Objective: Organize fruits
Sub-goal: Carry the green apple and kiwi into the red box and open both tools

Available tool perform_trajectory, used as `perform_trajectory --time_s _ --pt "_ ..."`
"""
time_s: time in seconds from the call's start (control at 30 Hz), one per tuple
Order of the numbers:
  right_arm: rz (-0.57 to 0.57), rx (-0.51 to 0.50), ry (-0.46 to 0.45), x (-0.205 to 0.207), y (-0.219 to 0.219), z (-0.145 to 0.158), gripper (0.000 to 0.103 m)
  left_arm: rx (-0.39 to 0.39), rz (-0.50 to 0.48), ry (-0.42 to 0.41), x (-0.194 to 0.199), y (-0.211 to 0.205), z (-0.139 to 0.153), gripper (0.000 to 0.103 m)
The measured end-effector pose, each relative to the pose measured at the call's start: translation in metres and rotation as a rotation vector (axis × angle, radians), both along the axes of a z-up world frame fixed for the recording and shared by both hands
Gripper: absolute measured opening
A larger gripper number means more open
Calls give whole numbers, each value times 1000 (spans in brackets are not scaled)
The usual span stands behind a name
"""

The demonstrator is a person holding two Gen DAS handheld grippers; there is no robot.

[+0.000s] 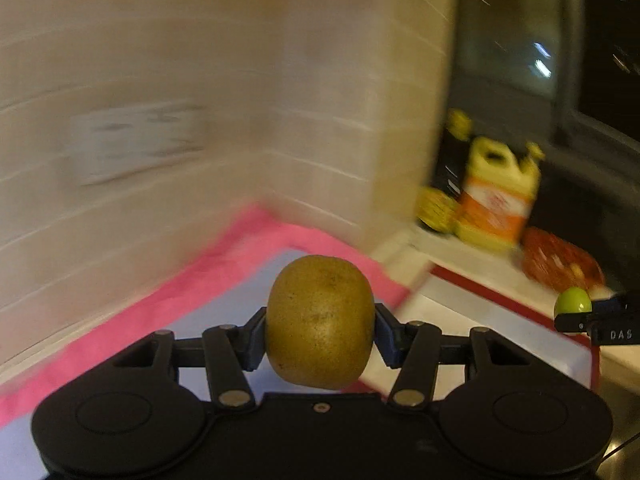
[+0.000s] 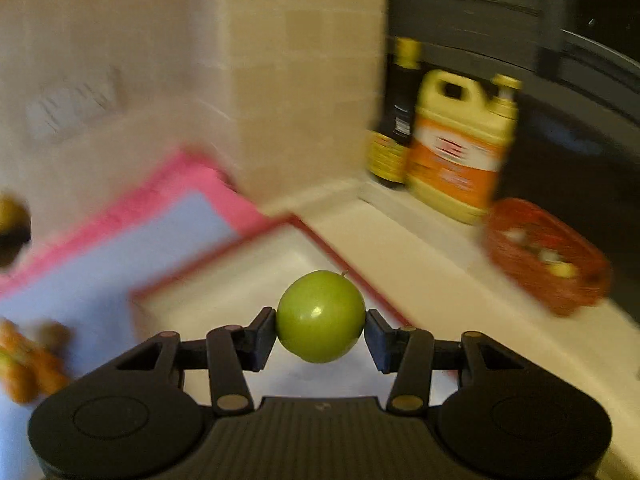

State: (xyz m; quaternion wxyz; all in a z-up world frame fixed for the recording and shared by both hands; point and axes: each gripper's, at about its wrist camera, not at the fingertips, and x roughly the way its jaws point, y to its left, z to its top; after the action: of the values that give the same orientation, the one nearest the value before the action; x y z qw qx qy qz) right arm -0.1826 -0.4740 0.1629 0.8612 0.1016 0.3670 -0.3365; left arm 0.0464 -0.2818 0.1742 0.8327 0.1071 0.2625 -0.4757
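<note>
My left gripper is shut on a brown kiwi and holds it above a lavender mat with a pink border. My right gripper is shut on a green apple above a white tray with a red rim. The right gripper and its apple also show at the right edge of the left wrist view. The left gripper with the kiwi shows blurred at the left edge of the right wrist view. Orange fruits lie on the mat at lower left.
A tiled wall rises behind the mat. A yellow and orange jug, a dark bottle and a red basket stand on the counter at the back right. Both views are motion-blurred.
</note>
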Motion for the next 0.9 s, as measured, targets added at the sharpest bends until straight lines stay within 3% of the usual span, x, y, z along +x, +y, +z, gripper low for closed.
perform_trajectory --time_s 0.13,0.23,0.5,0.63,0.73,0.8,0.9 --pt "12 114 33 -13 -19 -24 50 75 -152 98 4 -80 -29 64" --pt "26 192 61 -9 -21 -38 50 143 -197 150 9 -125 -49 64" --pt "117 400 235 6 -34 -78 50 367 -268 206 10 -177 -109 64" --pt "168 438 339 15 -34 -91 50 393 -292 177 1 -183 -114 64" --pt "203 449 375 17 -29 -93 50 407 -310 223 1 -181 -115 64" --pt "209 477 366 13 -29 -91 51 415 -314 236 0 -180 -116 65" --pt "215 471 314 5 -27 -76 59 353 -290 208 -1 -169 -104 79"
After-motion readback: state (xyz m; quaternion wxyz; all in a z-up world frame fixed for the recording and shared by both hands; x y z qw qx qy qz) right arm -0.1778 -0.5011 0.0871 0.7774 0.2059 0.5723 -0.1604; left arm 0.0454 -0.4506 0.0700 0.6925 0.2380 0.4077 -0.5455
